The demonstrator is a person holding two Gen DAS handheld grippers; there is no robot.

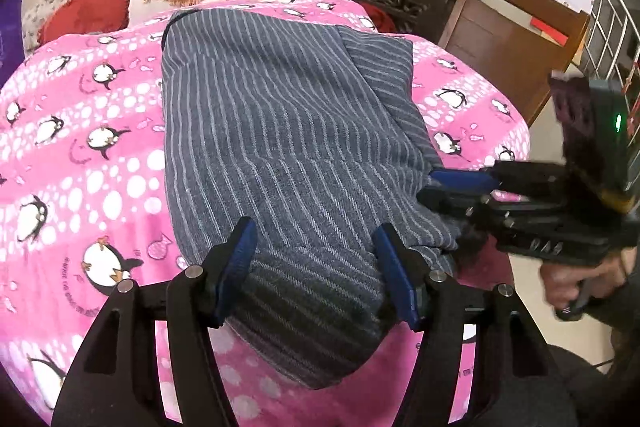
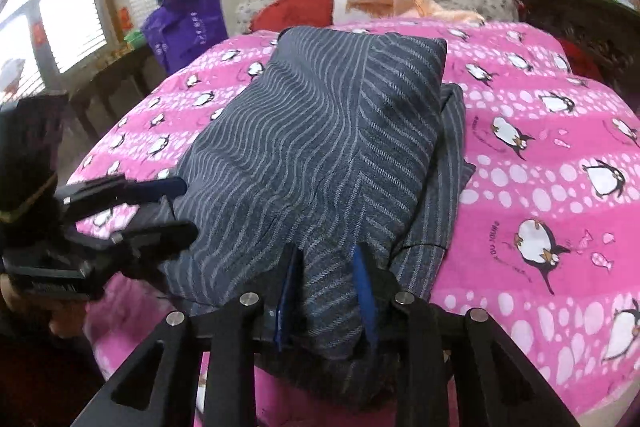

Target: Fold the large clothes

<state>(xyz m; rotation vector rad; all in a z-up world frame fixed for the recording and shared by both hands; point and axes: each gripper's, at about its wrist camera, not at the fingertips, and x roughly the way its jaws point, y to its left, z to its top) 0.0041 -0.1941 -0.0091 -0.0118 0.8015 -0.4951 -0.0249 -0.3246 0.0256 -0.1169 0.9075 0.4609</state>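
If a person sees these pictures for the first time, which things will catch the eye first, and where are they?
First the bright pink penguin blanket that covers the whole surface, with a grey striped garment lying folded along its middle. At the near edge the right gripper pinches a bunched fold of the garment, while the left gripper stands open over its near end.

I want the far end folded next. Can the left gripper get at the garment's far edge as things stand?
Probably yes. The left gripper stands open over the garment's near end, with only flat striped cloth ahead on the pink blanket. The right gripper sits off to the side.
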